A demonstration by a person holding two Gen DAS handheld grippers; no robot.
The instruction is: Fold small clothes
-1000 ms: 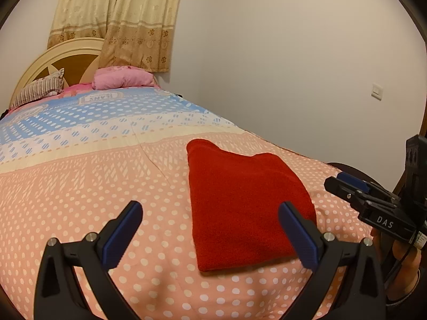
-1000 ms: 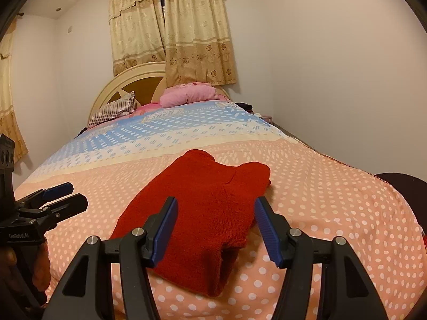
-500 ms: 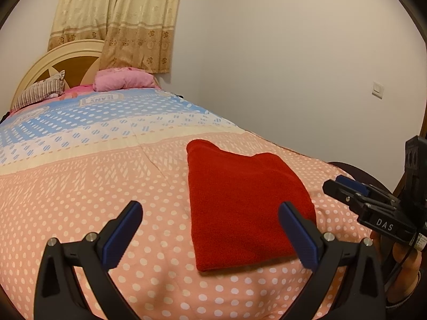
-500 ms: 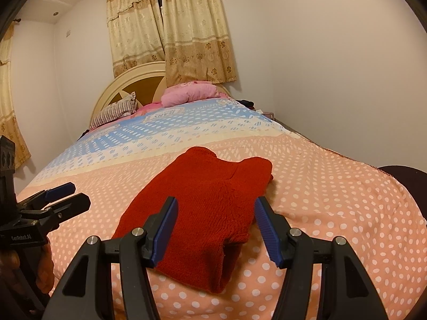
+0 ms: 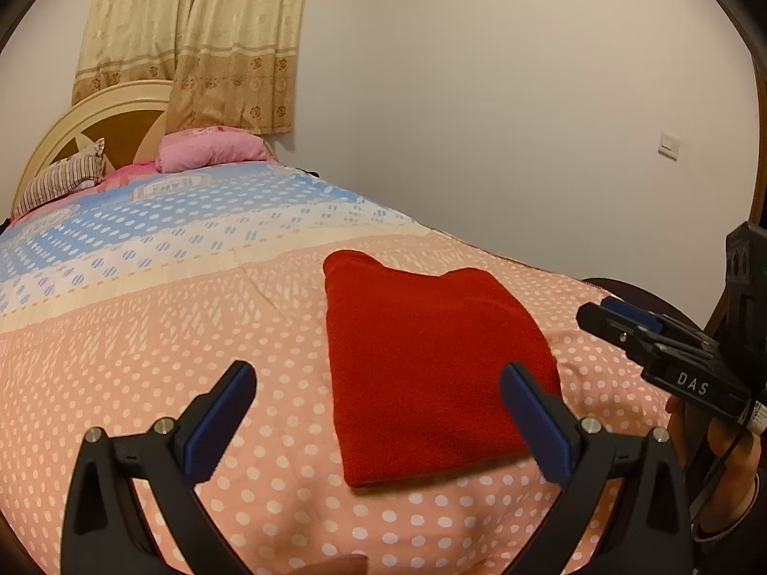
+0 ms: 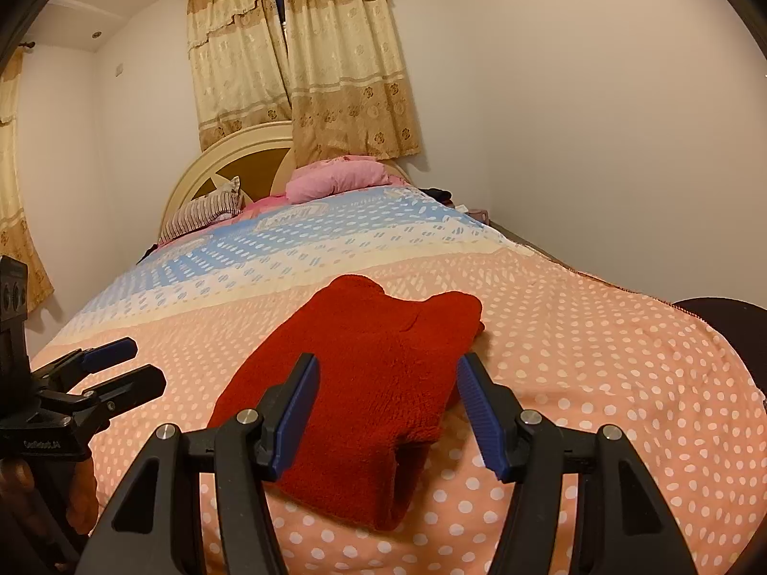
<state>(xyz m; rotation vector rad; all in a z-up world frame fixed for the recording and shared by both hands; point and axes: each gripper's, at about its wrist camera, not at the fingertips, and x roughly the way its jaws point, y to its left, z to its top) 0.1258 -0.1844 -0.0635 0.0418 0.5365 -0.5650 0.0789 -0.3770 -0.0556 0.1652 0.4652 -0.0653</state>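
Observation:
A red fleece garment (image 5: 431, 359) lies folded into a flat rectangle on the pink dotted bedspread (image 5: 144, 345). It also shows in the right wrist view (image 6: 374, 383). My left gripper (image 5: 378, 412) is open and empty, held above the bed just in front of the garment's near edge. My right gripper (image 6: 388, 407) is open and empty, hovering over the garment's near end. Each gripper shows at the edge of the other's view: the right one (image 5: 637, 326) and the left one (image 6: 120, 364).
The bed runs back to a round cream headboard (image 6: 230, 163) with a striped pillow (image 6: 201, 211) and a pink pillow (image 6: 335, 177). Curtains (image 6: 297, 57) hang behind. A wall is close on the right. A dark round object (image 6: 724, 316) sits past the bed's right edge.
Both grippers have drifted slightly, staying open. The garment has not moved.

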